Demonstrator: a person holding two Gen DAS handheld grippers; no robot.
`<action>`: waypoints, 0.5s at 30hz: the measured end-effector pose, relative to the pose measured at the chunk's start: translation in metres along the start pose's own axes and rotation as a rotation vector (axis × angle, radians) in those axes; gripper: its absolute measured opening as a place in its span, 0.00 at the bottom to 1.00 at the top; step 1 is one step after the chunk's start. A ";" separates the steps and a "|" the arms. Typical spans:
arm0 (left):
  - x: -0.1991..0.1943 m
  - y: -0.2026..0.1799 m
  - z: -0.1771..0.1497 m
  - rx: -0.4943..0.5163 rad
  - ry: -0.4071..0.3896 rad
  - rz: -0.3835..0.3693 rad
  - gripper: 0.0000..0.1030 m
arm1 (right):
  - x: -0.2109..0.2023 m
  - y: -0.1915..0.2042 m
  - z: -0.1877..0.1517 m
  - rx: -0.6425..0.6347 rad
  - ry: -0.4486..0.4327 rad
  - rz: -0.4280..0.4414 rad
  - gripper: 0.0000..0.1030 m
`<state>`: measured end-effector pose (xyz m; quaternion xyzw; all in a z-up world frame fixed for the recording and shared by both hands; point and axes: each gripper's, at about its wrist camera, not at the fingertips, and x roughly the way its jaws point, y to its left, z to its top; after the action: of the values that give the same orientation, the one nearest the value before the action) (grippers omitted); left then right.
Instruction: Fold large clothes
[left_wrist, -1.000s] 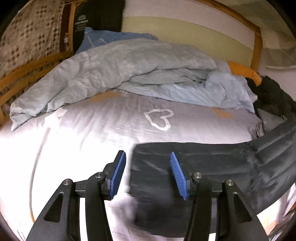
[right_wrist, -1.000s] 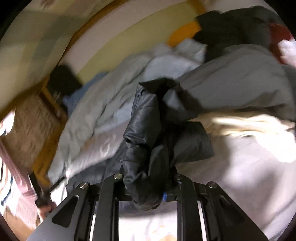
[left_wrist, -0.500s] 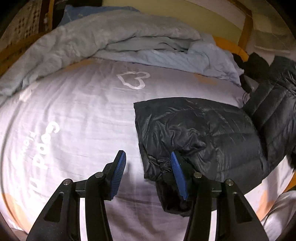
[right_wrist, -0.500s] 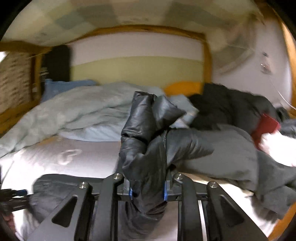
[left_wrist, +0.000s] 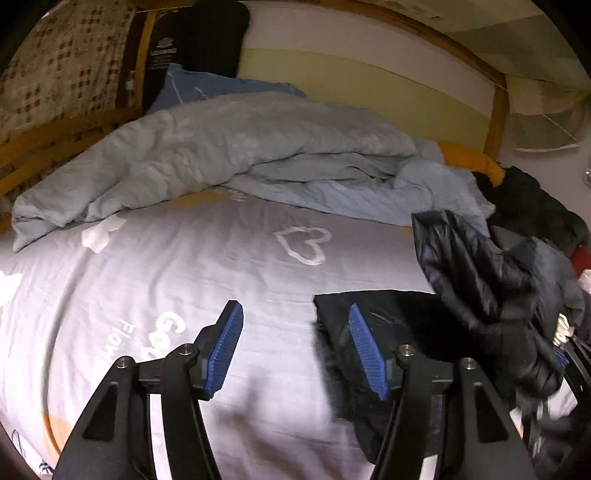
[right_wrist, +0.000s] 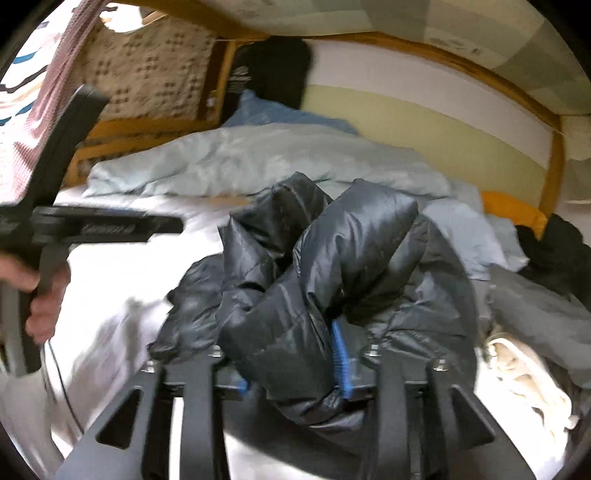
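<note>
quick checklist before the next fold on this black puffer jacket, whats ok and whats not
1. Left gripper free of cloth: ok, jaws opening, bare sheet between them.
2. Right gripper clear of the black puffer jacket: not ok, jaws opening but a bunch sits between them.
3. Jacket spread flat: not ok, part bunched upright.
4. Bed sheet free for laying out: ok.
5. Light blue duvet clear of jacket: ok, lies behind.
6. Sleeves found: cannot tell.

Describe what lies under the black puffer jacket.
The black puffer jacket lies on the pale printed bedsheet. Its raised part is bunched over the right gripper. The sheet beneath it is hidden.
</note>
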<state>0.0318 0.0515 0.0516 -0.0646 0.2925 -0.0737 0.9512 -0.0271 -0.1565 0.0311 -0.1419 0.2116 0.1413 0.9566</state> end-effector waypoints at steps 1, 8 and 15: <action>0.003 0.002 0.000 -0.015 0.014 -0.018 0.57 | -0.001 0.002 -0.002 -0.001 -0.002 0.022 0.78; -0.013 -0.008 0.000 0.019 -0.072 -0.029 0.57 | -0.041 -0.031 0.007 0.179 -0.108 0.038 0.93; -0.027 -0.044 -0.009 0.158 -0.175 -0.098 0.57 | -0.031 -0.110 0.011 0.337 0.002 -0.292 0.93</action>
<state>0.0003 0.0125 0.0658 -0.0098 0.1980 -0.1372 0.9705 -0.0135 -0.2607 0.0779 -0.0093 0.2102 -0.0361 0.9769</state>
